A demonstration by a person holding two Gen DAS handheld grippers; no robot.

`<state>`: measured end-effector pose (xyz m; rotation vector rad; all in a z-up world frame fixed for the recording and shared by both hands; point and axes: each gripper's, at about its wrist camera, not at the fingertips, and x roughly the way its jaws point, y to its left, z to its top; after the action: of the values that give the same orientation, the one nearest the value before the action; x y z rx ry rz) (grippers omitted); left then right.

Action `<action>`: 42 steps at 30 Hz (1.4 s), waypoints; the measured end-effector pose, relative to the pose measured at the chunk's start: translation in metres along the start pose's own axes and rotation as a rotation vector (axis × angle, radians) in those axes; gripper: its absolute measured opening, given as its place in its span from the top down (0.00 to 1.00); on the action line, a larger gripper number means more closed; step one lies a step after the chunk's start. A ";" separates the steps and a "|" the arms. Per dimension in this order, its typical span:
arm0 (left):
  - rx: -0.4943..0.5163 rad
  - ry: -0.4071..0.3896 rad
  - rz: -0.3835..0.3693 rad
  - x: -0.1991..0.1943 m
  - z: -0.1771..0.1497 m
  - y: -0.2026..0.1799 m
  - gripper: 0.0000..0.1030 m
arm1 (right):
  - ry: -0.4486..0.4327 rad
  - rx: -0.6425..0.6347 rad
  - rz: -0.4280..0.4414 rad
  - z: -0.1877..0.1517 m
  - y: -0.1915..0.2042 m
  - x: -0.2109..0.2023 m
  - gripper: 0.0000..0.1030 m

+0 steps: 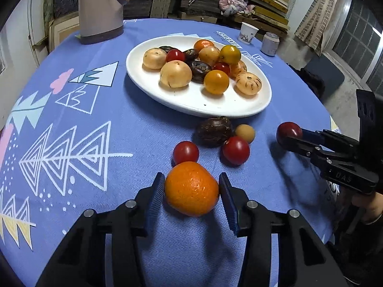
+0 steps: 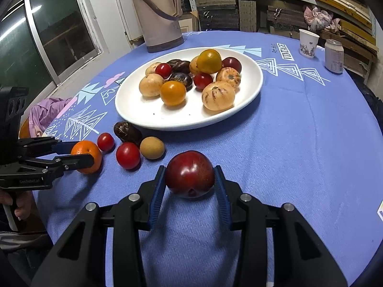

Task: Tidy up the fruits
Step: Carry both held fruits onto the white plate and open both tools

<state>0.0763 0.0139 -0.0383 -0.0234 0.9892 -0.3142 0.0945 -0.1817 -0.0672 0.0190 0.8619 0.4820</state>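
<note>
An orange (image 1: 191, 189) rests on the blue tablecloth between the pads of my left gripper (image 1: 191, 179), which is shut on it; the same grip shows from the side in the right wrist view (image 2: 81, 153). My right gripper (image 2: 190, 169) is shut on a dark red plum (image 2: 189, 174), just above the cloth. Beyond the orange lie two red tomatoes (image 1: 186, 152) (image 1: 236, 150), a dark wrinkled fruit (image 1: 214, 131) and a small tan fruit (image 1: 245, 132). Behind them a white plate (image 1: 215, 112) holds several tomatoes and other fruits.
A tall beige thermos jug (image 1: 100, 7) stands at the table's far left. A paper cup (image 1: 248, 33) and a can (image 1: 270, 43) stand at the far right edge. A pink cloth (image 2: 47, 112) lies off the table's left side. A hand (image 2: 21, 205) holds the left gripper's handle.
</note>
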 end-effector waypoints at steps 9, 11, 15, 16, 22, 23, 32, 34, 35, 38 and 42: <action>0.000 0.027 -0.051 0.008 -0.002 -0.004 0.56 | -0.003 0.001 0.006 0.001 0.001 -0.001 0.62; 0.001 0.028 -0.063 0.008 -0.002 -0.004 0.56 | -0.010 0.001 0.005 0.002 0.001 -0.003 0.62; -0.014 0.021 -0.048 0.005 -0.002 0.001 0.56 | -0.017 0.000 0.004 0.003 0.000 -0.006 0.62; -0.016 0.016 -0.046 0.003 -0.001 0.002 0.56 | -0.018 0.001 0.003 0.003 0.000 -0.007 0.62; -0.004 -0.018 -0.044 -0.014 0.001 0.001 0.56 | -0.026 -0.006 0.004 0.004 0.002 -0.011 0.62; 0.000 -0.024 -0.042 -0.017 0.001 0.001 0.56 | -0.029 -0.008 0.003 0.005 0.003 -0.012 0.62; 0.035 -0.098 -0.028 -0.033 0.040 0.003 0.56 | -0.089 -0.058 -0.009 0.029 0.007 -0.032 0.62; 0.035 -0.115 -0.019 -0.031 0.056 0.005 0.56 | -0.100 -0.077 -0.014 0.042 0.009 -0.032 0.62; 0.039 -0.125 -0.003 -0.029 0.067 0.006 0.56 | -0.105 -0.085 -0.015 0.048 0.009 -0.032 0.62; 0.030 -0.133 -0.004 -0.019 0.093 0.009 0.56 | -0.117 -0.112 -0.009 0.075 0.012 -0.024 0.62; -0.005 -0.129 0.021 0.004 0.128 0.017 0.56 | -0.117 -0.134 -0.006 0.104 0.017 -0.001 0.62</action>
<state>0.1879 0.0131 0.0269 -0.0372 0.8619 -0.2871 0.1631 -0.1490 0.0055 -0.0777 0.7135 0.5268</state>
